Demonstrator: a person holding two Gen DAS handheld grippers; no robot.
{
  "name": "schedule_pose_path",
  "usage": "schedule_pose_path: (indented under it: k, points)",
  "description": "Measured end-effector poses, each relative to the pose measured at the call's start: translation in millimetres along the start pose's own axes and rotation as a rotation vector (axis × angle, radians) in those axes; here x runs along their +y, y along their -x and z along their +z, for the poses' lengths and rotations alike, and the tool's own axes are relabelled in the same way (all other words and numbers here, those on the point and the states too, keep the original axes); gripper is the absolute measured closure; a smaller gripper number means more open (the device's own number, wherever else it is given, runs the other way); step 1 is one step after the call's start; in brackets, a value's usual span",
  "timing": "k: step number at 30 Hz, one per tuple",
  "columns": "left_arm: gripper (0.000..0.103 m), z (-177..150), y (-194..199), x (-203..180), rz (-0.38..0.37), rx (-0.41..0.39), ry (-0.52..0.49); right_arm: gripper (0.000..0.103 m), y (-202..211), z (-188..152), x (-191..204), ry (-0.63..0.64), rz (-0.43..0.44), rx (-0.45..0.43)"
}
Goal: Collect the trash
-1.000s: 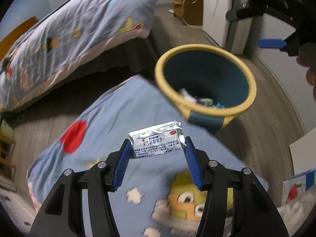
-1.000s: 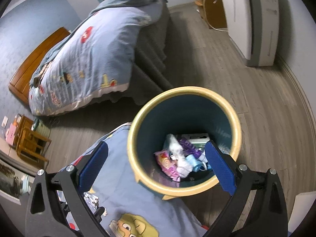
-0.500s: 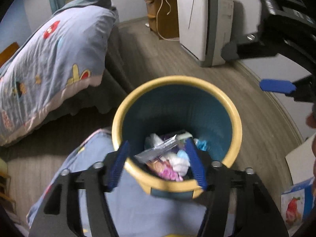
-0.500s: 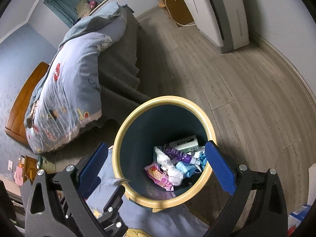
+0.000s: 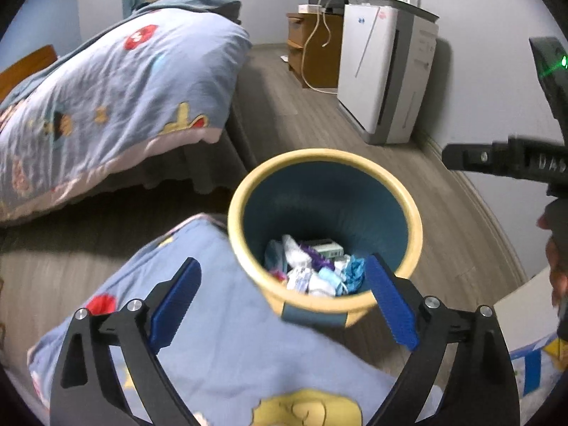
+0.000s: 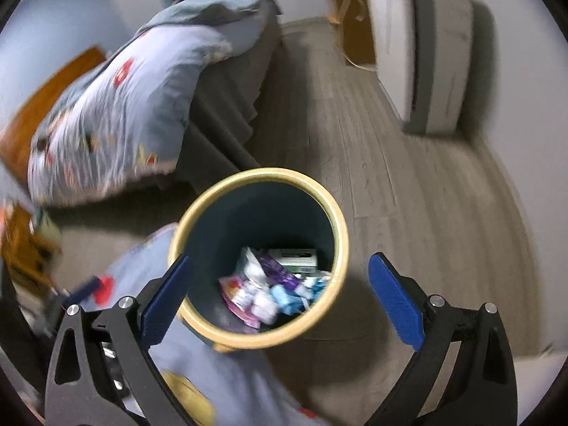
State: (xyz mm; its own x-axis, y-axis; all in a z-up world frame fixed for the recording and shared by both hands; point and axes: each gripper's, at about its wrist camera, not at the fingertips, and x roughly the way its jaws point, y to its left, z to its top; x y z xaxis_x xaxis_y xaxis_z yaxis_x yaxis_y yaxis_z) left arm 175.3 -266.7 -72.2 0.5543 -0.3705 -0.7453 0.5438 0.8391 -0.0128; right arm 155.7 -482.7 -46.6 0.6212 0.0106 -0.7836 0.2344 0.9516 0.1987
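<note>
Left gripper (image 5: 282, 298) above the bin (image 5: 413, 234): jaws have just been opening, now spread wide with nothing between them. Right gripper (image 6: 280, 296) likewise spread and empty over the bin's rim. Trash (image 5: 312, 266) lies heaped at the bin's bottom (wrappers, a small box), beside a blue patterned quilt (image 5: 230, 348).
</note>
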Motion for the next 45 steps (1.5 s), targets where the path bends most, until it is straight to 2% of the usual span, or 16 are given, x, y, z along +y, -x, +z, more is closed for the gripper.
schedule_pose_path:
  k: [7, 16, 26, 45]
  points:
    - [0.006, -17, 39, 1, 0.052, -0.029, 0.0, 0.006, 15, -15, 10, 0.199, 0.012, -0.006]
    - [0.005, -32, 47, -6, 0.07, 0.003, -0.012, 0.006, 22, -26, 27, 0.311, 0.002, -0.02]
    - [0.005, -34, 49, -9, 0.048, -0.006, 0.006, 0.006, 19, -28, 29, 0.32, -0.021, -0.008]
    - [0.005, -36, 47, -9, 0.056, -0.013, -0.002, 0.006, 15, -24, 30, 0.32, -0.026, 0.012]
